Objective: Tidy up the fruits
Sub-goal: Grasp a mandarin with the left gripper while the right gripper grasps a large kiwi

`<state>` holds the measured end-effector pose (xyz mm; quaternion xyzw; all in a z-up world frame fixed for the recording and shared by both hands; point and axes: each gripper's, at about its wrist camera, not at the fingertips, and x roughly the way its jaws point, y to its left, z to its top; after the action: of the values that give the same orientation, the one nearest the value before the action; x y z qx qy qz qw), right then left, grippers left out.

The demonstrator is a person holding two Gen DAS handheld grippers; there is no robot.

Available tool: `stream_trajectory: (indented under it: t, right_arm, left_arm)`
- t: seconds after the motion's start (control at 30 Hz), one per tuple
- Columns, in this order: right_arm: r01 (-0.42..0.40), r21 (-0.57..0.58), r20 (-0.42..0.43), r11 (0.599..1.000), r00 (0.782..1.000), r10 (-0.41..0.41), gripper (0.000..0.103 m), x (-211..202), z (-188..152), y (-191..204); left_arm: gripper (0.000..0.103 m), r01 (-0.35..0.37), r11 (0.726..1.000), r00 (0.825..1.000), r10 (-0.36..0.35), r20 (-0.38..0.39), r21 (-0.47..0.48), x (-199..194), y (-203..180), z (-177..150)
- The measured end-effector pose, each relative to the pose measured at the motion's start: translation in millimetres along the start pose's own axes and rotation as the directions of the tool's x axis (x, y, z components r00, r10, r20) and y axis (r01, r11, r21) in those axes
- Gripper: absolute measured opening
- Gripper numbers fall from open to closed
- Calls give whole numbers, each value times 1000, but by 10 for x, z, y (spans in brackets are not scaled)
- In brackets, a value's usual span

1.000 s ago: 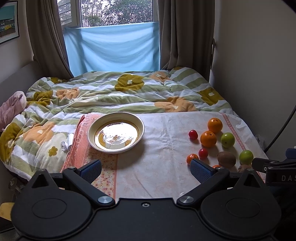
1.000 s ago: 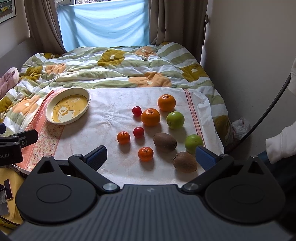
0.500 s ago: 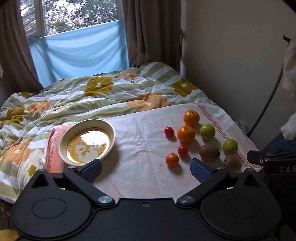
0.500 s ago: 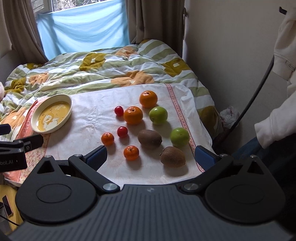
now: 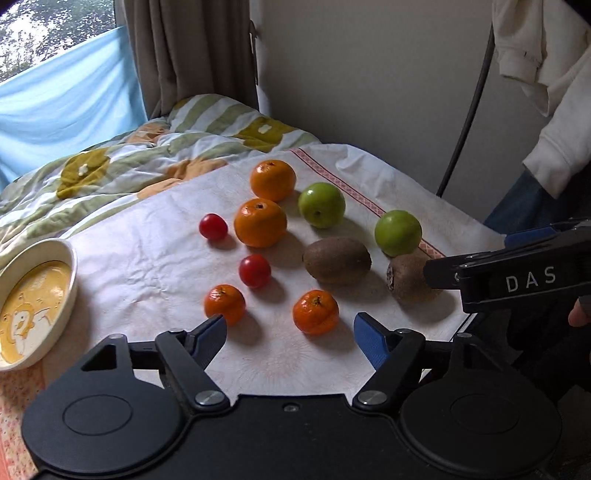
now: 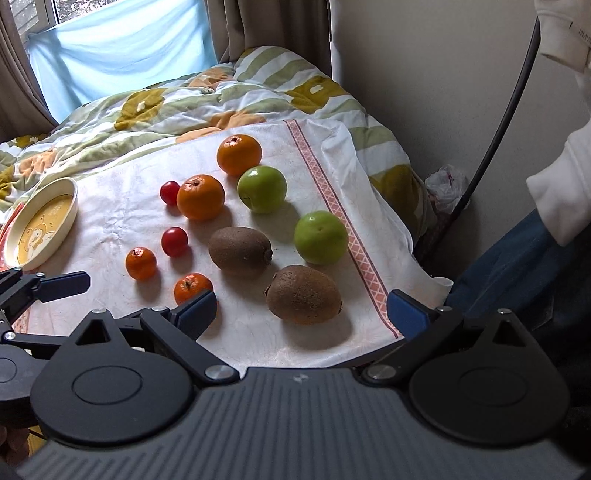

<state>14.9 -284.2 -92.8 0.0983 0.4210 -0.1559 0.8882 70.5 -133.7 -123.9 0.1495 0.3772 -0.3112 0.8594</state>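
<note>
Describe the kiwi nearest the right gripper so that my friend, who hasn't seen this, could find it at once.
Start at the white cloth spread over the bed, with its pink patterned border along the right side. Near that border, at the near end, lies the kiwi. It is brown and fuzzy like the other kiwi, but sits closer to the edge, just below a green apple.

This is a bedroom in a home. A bed point(image 6: 332, 110) fills most of the room, covered with a rumpled quilt point(image 6: 177, 107) printed in green stripes with yellow and orange flowers. Brown curtains point(image 5: 192, 55) hang at a window point(image 5: 55, 33) behind the bed, its lower part covered by a light blue cloth point(image 6: 122, 48). A plain wall point(image 5: 369, 74) runs right beside the bed. A white cloth with a pink patterned border point(image 6: 332, 199) lies spread over the bed's near end, carrying loose fruit and a child's cartoon dish point(image 6: 44, 221).
</note>
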Motion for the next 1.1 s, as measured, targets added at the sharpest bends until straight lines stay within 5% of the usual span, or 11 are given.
stream_trajectory:
  t: [0.5, 0.77, 1.1]
  right_arm:
    - [-48, 21, -72, 999, 996, 49, 103, 612, -64, -100]
    - [-60, 47, -88, 997, 994, 64, 103, 702, -39, -142]
    - [-60, 78, -109, 995, 992, 69, 95, 820, 20, -164]
  left_arm:
    - [64, 11, 998, 996, -6, -89, 54, 695, -180, -10]
    - [44, 22, 998, 997, -18, -75, 56, 723, -210, 24]
    - [43, 12, 1000, 998, -11, -63, 16, 656, -198, 5]
